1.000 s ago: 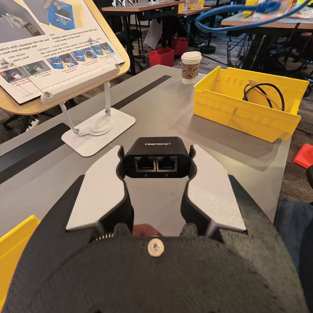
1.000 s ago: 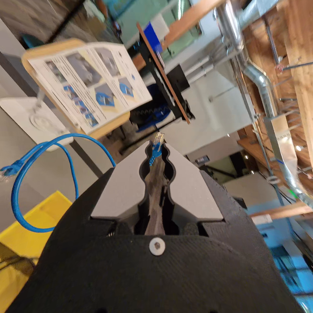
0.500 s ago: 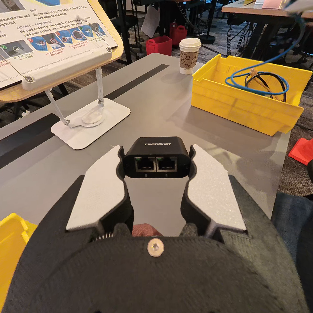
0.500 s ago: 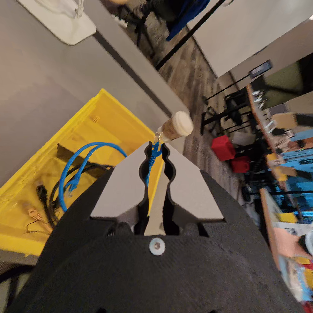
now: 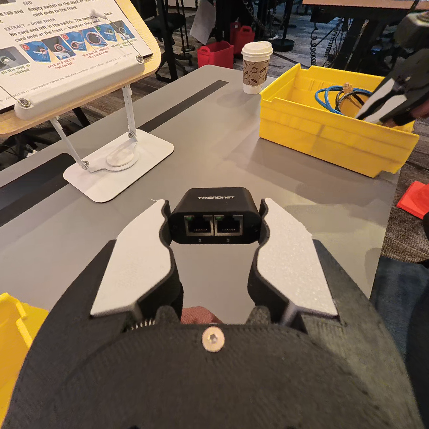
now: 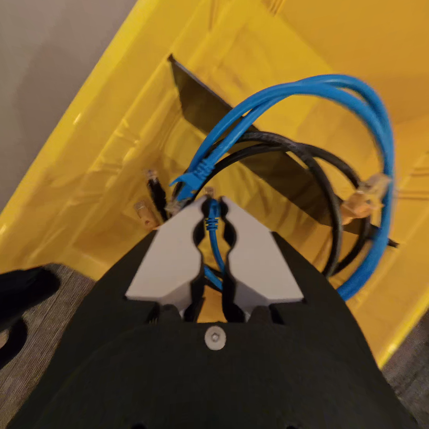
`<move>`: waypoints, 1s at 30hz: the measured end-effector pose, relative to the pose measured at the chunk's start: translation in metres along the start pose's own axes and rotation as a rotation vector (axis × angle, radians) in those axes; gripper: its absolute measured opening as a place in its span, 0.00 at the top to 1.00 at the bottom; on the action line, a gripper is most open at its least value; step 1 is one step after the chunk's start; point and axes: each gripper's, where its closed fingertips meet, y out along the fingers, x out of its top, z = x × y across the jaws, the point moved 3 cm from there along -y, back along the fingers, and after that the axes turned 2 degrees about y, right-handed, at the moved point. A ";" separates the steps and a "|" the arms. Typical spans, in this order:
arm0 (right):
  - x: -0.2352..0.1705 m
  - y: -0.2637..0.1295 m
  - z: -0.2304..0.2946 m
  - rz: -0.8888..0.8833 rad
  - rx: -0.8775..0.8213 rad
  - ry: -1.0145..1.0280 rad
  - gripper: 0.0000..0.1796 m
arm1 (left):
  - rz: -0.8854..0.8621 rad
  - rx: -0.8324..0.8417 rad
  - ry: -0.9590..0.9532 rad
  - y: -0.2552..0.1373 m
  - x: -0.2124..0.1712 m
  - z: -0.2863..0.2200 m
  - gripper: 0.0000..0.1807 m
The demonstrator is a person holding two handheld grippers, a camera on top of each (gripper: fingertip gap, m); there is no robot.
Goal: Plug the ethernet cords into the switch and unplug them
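Observation:
My left gripper point(image 5: 214, 221) is shut on the small black switch point(image 5: 213, 216), held above the grey table point(image 5: 301, 183); both of its facing ports are empty. My right gripper point(image 6: 213, 199) is shut on the plug end of the blue ethernet cord point(image 6: 301, 97), down inside the yellow bin point(image 6: 116, 144). The cord's loop and other plug lie in the bin over a black cord point(image 6: 325, 176) and an orange-plugged cord point(image 6: 362, 202). In the left wrist view the right gripper point(image 5: 362, 116) reaches into that bin point(image 5: 325, 139) at the far right, the blue cord point(image 5: 329, 97) coiled in it.
A paper coffee cup point(image 5: 255, 67) stands behind the bin. An instruction board on a white stand point(image 5: 116, 162) is at the far left. Another yellow bin's corner point(image 5: 14, 325) is at the near left. A person's leg point(image 5: 399, 325) is at the right. Some 40 cm of space lies between my two pairs of fingers.
My right gripper swung from pointing up at the ceiling down into the yellow bin, carrying the blue cord, whose loop now lies in the bin. The left gripper and switch held about still.

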 end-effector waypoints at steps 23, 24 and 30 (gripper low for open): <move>0.186 -0.126 0.162 -0.599 -0.142 -0.699 0.72 | -0.047 -0.044 -0.053 -0.006 0.015 -0.013 0.60; 0.202 -0.122 0.183 -0.634 -0.145 -0.758 0.73 | -0.058 -0.051 -0.066 -0.009 0.019 -0.014 0.60; 0.277 -0.098 0.267 -0.792 -0.149 -0.985 0.69 | -0.136 -0.095 -0.119 -0.036 0.042 -0.015 0.60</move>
